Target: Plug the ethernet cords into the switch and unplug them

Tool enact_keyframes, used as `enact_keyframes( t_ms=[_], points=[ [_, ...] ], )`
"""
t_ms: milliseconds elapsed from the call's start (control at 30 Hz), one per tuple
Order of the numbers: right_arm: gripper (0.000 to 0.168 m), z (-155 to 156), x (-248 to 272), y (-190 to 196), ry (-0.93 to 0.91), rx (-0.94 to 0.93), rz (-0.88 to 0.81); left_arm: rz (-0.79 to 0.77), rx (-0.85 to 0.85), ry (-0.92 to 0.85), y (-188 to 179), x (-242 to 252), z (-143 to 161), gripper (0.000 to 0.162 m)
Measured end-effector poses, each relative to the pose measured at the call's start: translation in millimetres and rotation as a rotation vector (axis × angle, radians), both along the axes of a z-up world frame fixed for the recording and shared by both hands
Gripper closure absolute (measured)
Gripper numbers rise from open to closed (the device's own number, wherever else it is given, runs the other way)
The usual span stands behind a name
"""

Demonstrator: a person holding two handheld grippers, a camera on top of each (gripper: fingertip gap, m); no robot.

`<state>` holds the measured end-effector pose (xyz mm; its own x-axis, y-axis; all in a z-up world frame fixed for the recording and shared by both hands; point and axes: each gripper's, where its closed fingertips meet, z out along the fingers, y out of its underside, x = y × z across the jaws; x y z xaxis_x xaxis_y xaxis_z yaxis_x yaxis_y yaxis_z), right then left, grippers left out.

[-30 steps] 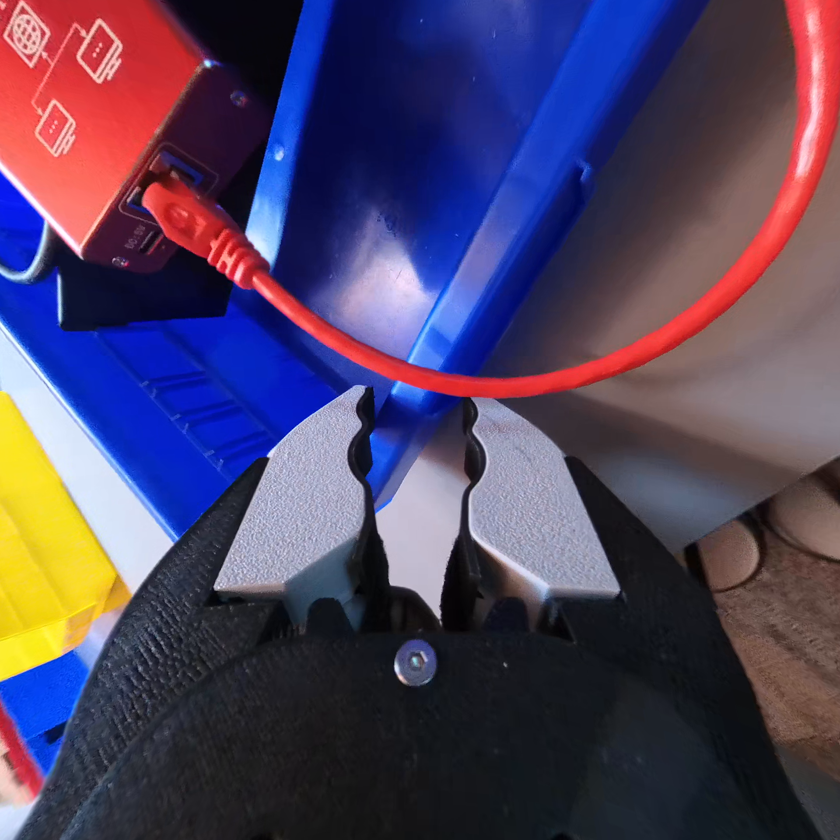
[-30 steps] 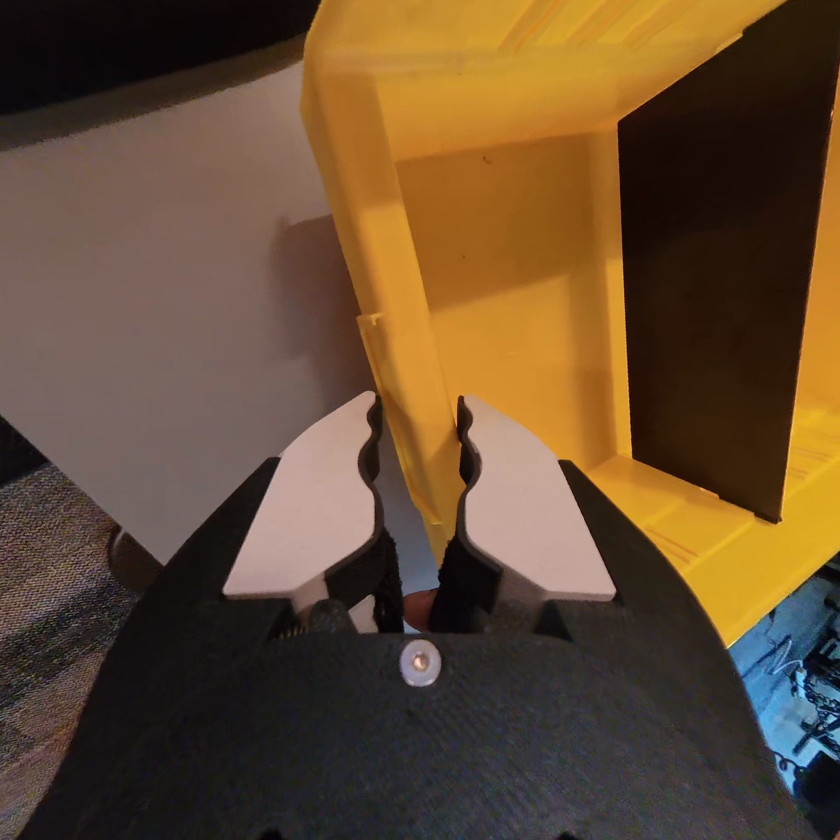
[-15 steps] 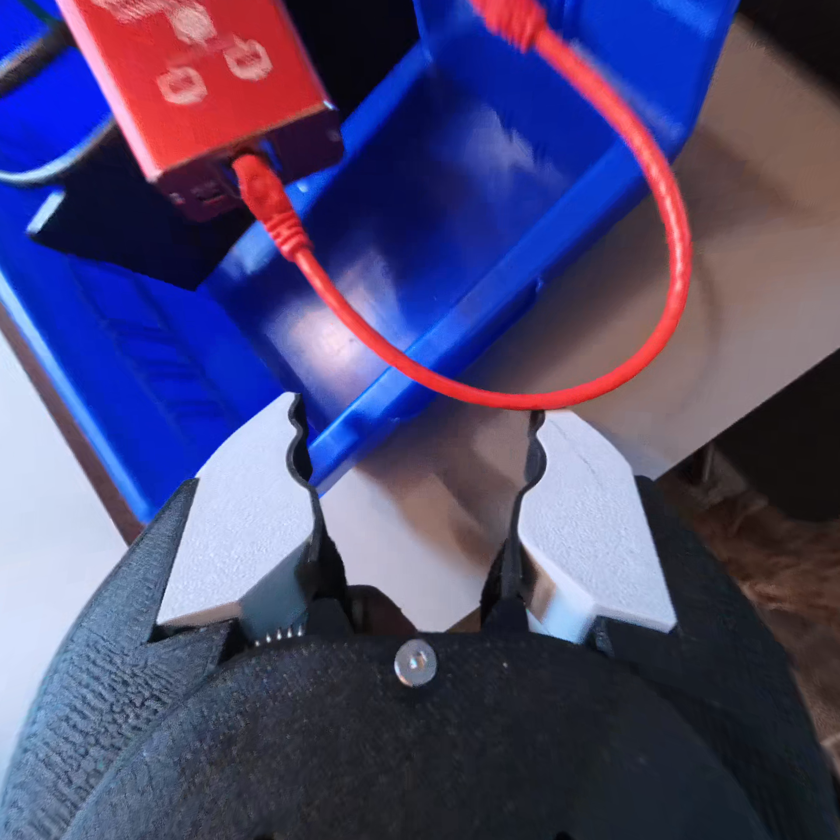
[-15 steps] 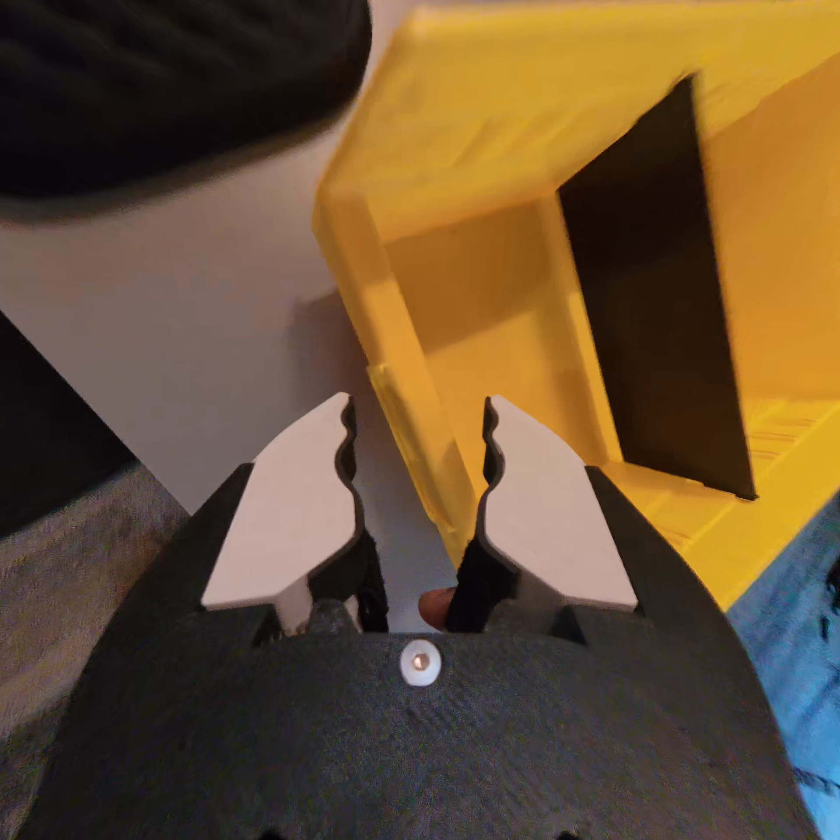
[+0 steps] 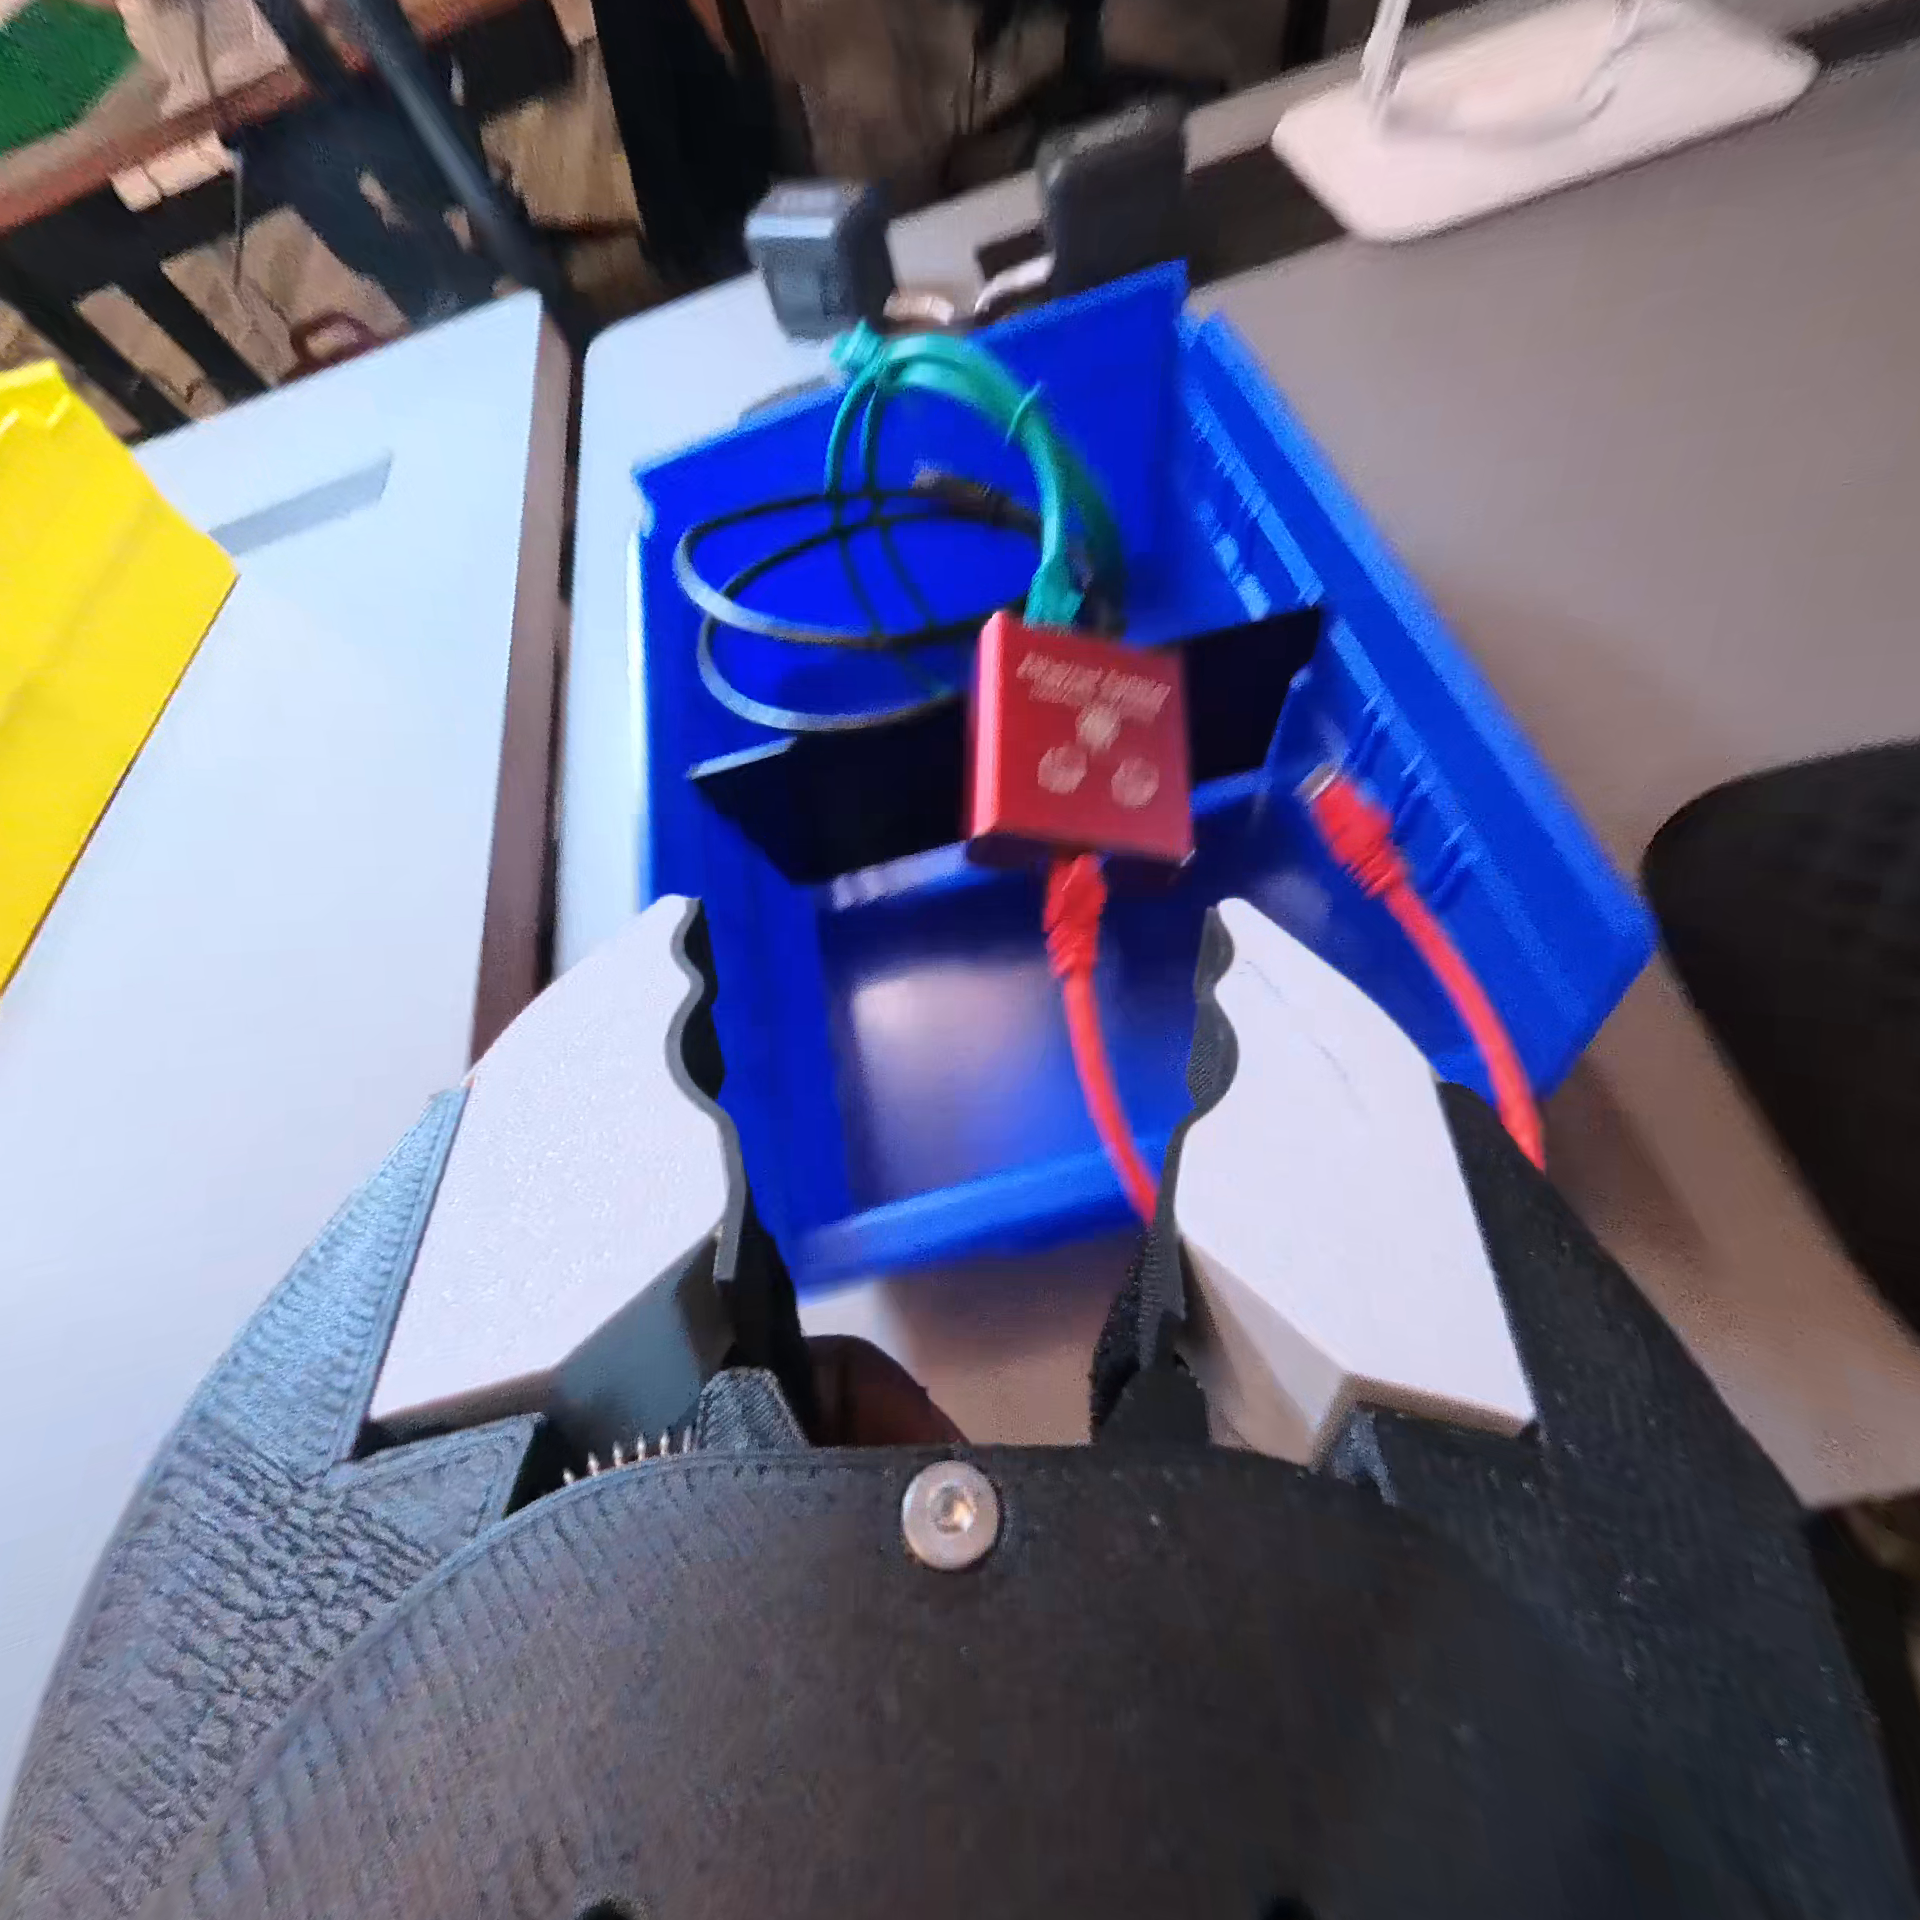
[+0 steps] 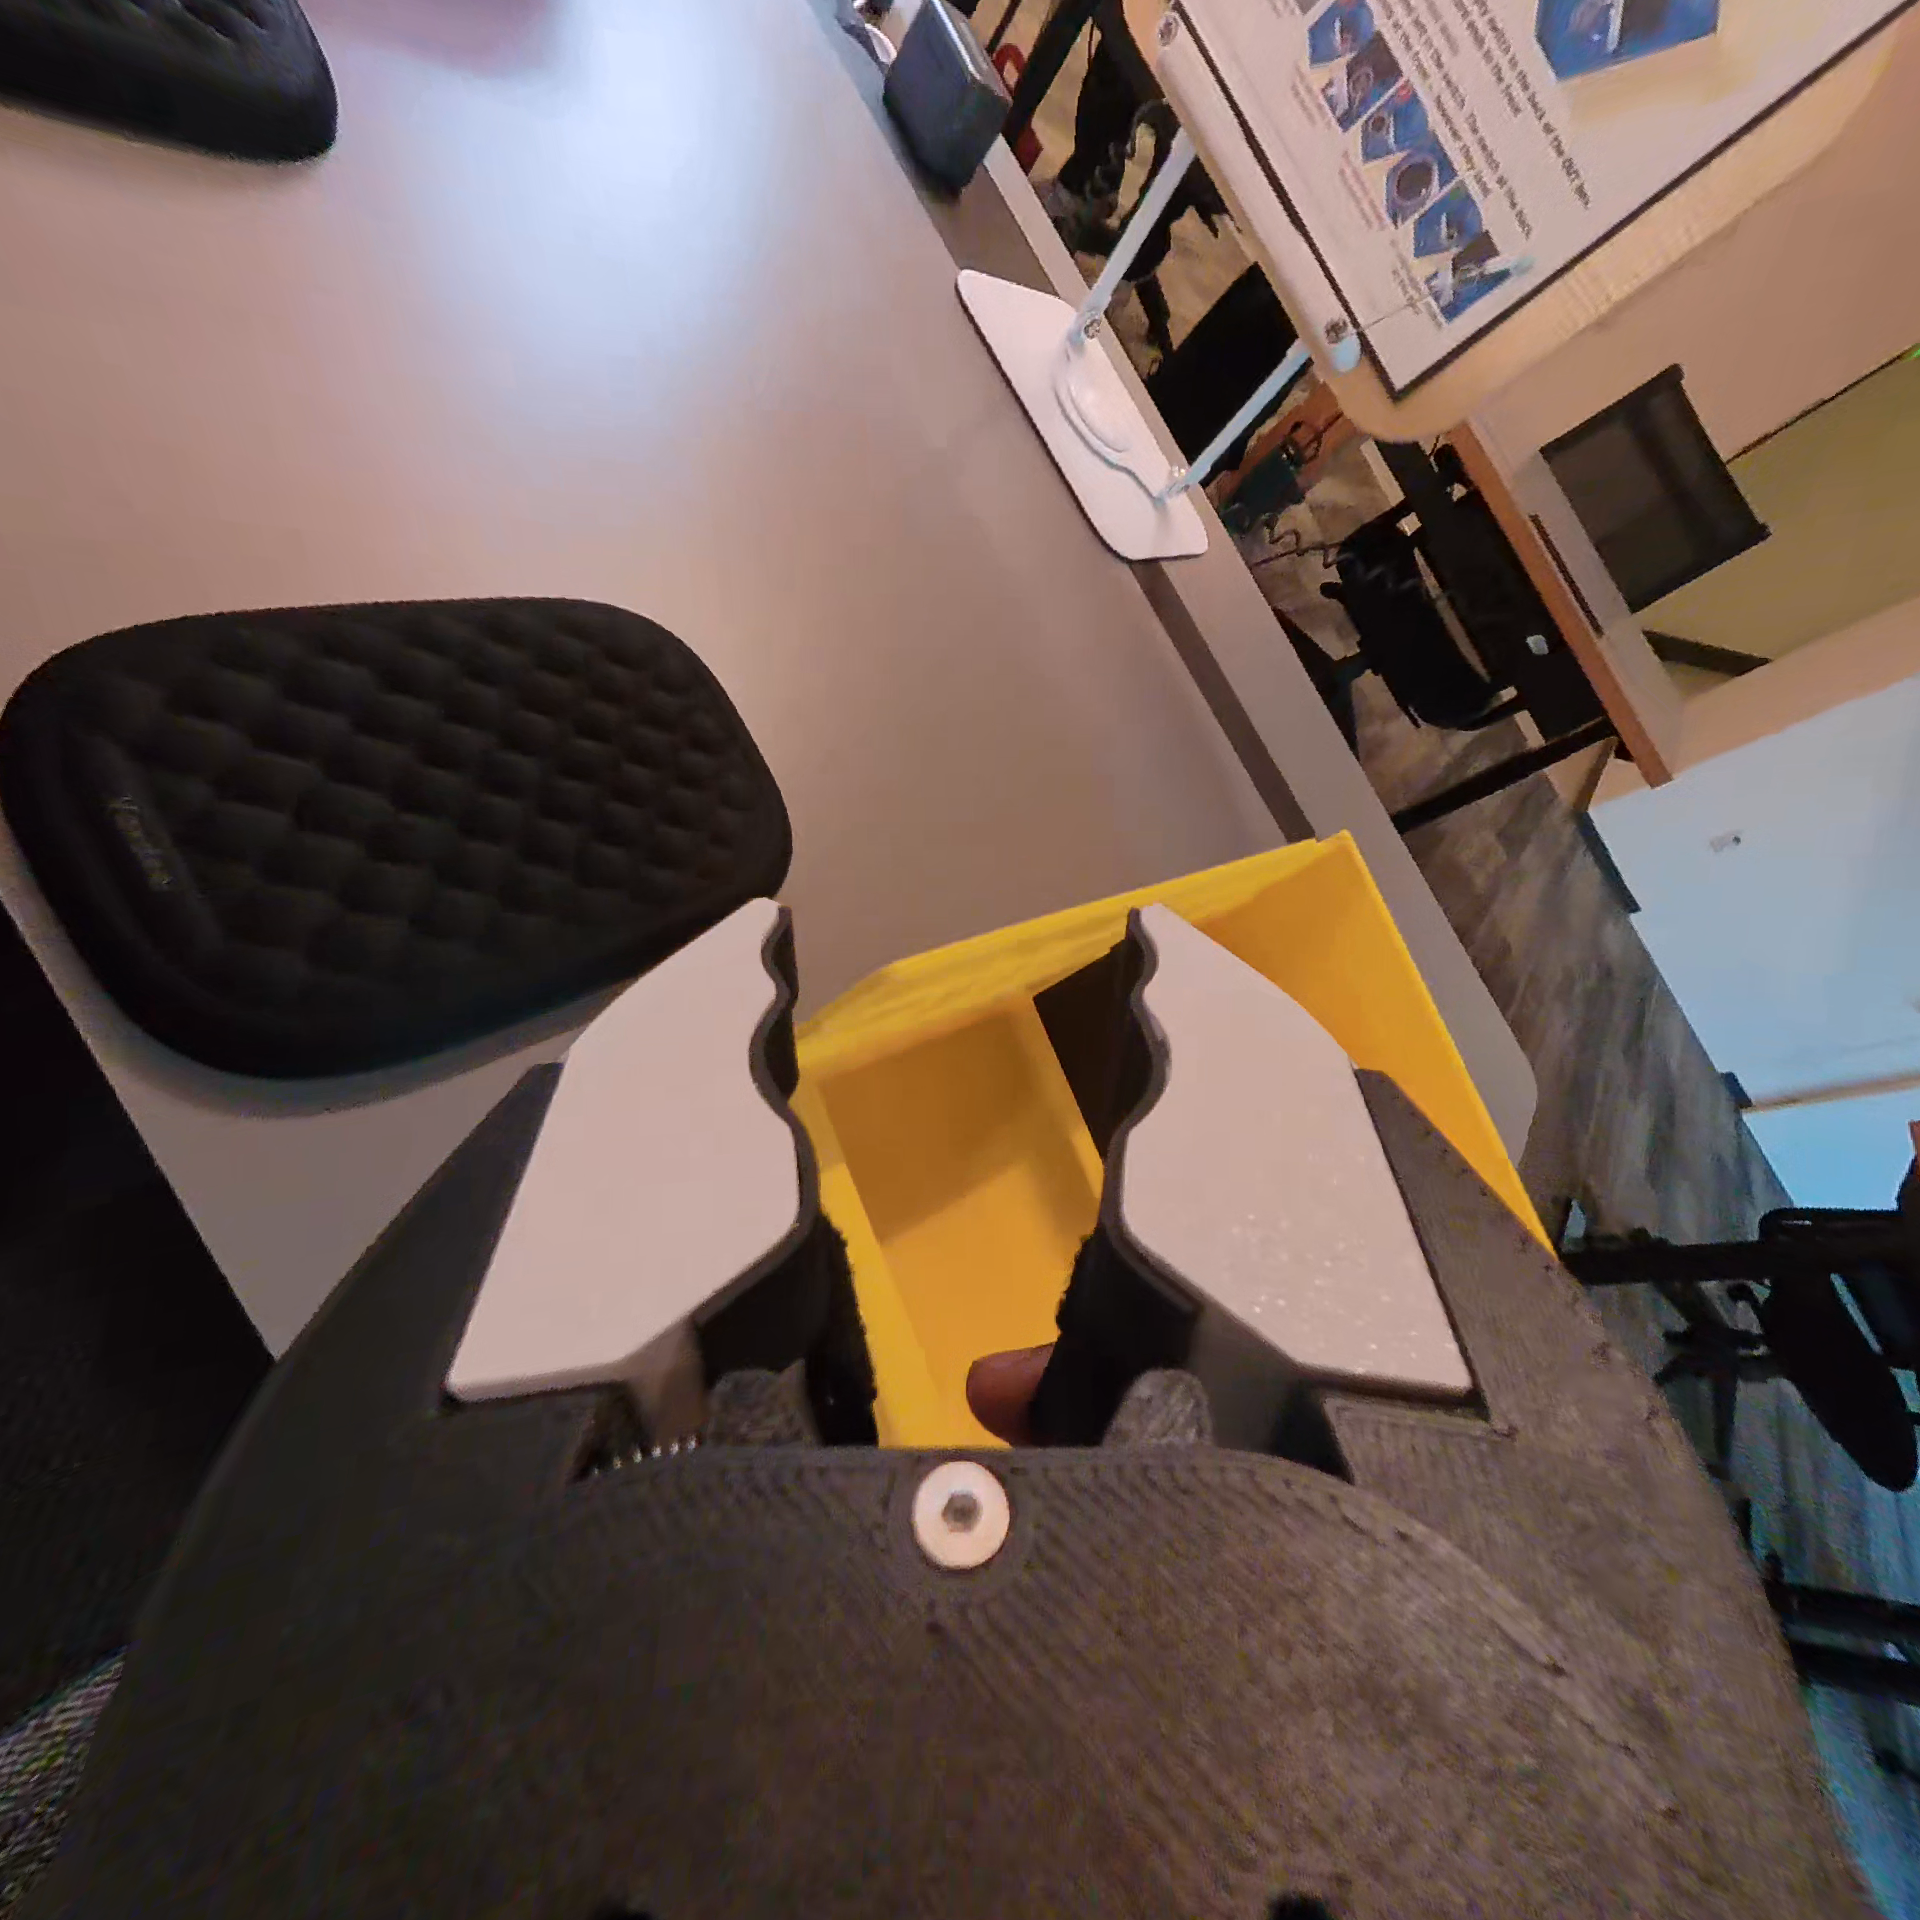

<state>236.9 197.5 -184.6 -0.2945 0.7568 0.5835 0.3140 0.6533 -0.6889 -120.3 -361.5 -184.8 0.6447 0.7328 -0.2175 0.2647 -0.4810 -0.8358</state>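
Hovering spread wide and empty, the left tongs [image 5: 951, 1029] frame the near wall of a blue bin [image 5: 966, 1221] on the grey tabletop [image 5: 260, 831]. Inside it, a red switch [image 5: 1081, 753] rests on a black divider [image 5: 831, 810], a red cord [image 5: 1086, 997] plugged into its near side, green cord [image 5: 1049, 468] at its far side. The right tongs [image 6: 961, 1023], likewise parted and empty, straddle a yellow bin [image 6: 1340, 966] near the tabletop's edge, beside a black pad [image 6: 384, 810].
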Motion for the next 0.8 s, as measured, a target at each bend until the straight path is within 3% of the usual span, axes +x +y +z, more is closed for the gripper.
enact_keyframes(
  t_ms=[167, 333, 500, 633, 800],
  points=[
    [0.108, 5.4, -14.0, -21.5, 0.019, 0.045, 0.052, -0.003, -0.111, 0.024, 55.2, -14.5, -21.1, 0.069],
    [0.109, 6.5, -15.1, -22.8, 0.014, 0.086, 0.038, 0.060, -0.351, -0.045, 53.1, -41.2, -62.7, 0.075],
    [0.112, 9.2, -13.2, -18.1, 0.041, 0.094, 0.022, 0.049, -0.508, -0.103, 45.9, -48.8, -83.6, 0.079],
    [0.113, 3.2, -16.4, -17.3, 0.029, 0.089, 0.026, 0.031, -0.498, -0.069, 44.7, -50.4, -80.7, 0.080],
    [0.114, -6.7, -19.4, -15.3, -0.013, 0.097, 0.018, 0.006, -0.406, 0.098, 44.7, -46.6, -45.4, 0.080]
  ],
)
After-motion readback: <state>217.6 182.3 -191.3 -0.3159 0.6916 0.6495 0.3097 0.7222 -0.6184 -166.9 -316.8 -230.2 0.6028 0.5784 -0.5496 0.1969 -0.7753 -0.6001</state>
